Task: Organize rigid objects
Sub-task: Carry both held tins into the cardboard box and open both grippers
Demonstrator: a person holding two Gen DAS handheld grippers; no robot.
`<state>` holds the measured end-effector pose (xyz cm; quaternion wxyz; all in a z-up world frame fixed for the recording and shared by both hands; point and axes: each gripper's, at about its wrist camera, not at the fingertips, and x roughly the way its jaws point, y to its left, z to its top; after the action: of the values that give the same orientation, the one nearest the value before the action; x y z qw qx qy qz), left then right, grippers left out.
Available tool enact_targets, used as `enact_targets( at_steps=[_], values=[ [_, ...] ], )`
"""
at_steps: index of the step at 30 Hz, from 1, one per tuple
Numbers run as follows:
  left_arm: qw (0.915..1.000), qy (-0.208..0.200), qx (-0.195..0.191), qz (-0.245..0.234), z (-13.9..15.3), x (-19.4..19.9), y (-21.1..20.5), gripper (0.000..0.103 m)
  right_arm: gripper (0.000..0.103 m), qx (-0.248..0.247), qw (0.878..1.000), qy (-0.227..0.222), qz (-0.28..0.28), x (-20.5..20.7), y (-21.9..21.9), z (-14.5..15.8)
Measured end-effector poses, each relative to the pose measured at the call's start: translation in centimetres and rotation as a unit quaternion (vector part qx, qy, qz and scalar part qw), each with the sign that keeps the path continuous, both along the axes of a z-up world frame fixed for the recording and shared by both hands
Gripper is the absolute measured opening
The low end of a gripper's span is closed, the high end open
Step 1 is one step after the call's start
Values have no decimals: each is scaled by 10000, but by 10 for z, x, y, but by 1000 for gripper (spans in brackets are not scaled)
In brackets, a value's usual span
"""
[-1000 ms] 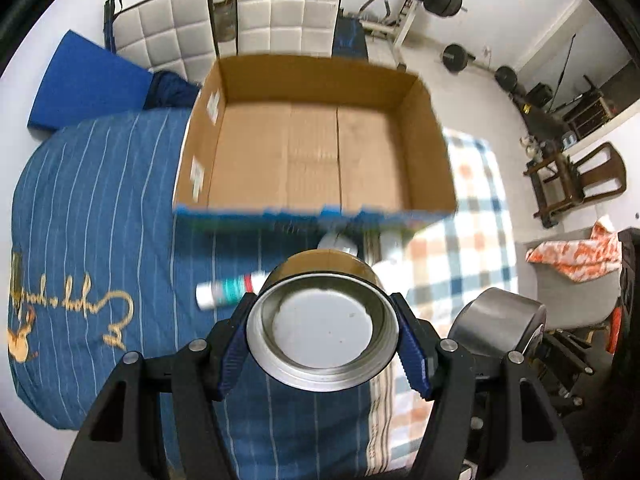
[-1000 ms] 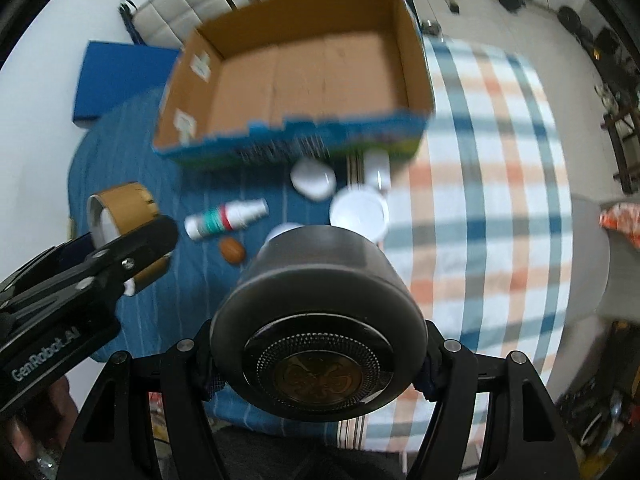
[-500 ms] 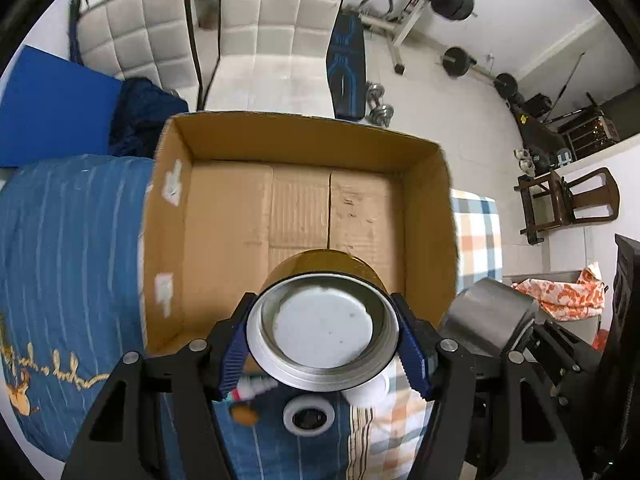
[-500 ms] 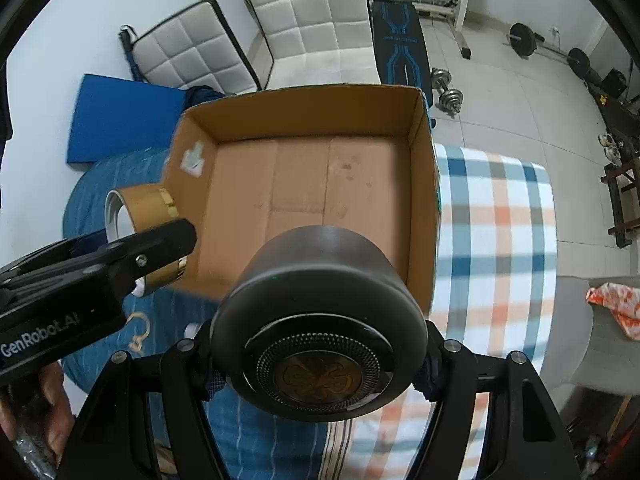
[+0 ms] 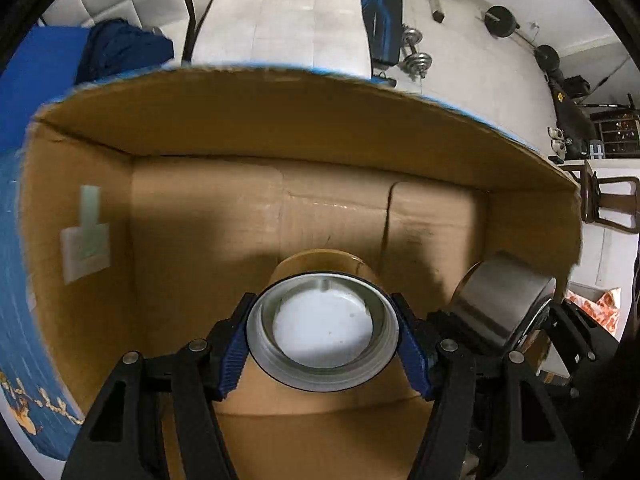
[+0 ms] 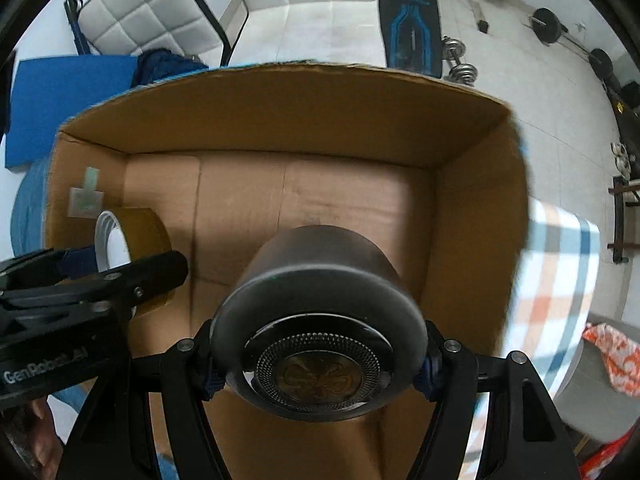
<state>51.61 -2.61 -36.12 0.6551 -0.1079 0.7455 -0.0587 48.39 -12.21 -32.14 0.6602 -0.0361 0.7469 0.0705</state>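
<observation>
My left gripper is shut on a gold round tin with a silver rim and white inside, held inside the open cardboard box. My right gripper is shut on a dark grey round jar with a patterned gold cap, also held inside the box. The grey jar shows at the right in the left wrist view. The gold tin shows at the left in the right wrist view. The box floor under both is bare.
The box sits on a table with a blue striped cloth and a checked cloth. White padded chairs and gym weights stand beyond it. A wooden chair is at the right.
Both grippers have moved forward and down with their loads, from above the table in front of the box to inside the box. The loose items on the table have dropped out of view.
</observation>
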Motion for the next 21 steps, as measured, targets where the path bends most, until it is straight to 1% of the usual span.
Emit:
enact_targets(
  at_steps=[2,9,14,16,18,21],
  values=[
    [9999,107,-14,-13,-11,4,-2,62,73,-62,9999,90,78,8,3,-12],
    [9992,213,178,-274,-27,10,-19,62,73,-249,9987,322,300,23,16,-44],
    [9990,263,175,-320,-30,8,-22,62,73,-231,9981,539,188,29,12,-60],
    [9987,267,289,-325,-29,6,-20,63,73,-259,9974,639,200,32,14,-64],
    [9987,304,293,-283,-28,5,-19,63,73,-334,9969,670,236,35,16,-67],
    [9989,329,278,-208,-19,0,-14,63,77,-419,9964,691,260,36,21,-66]
  ],
)
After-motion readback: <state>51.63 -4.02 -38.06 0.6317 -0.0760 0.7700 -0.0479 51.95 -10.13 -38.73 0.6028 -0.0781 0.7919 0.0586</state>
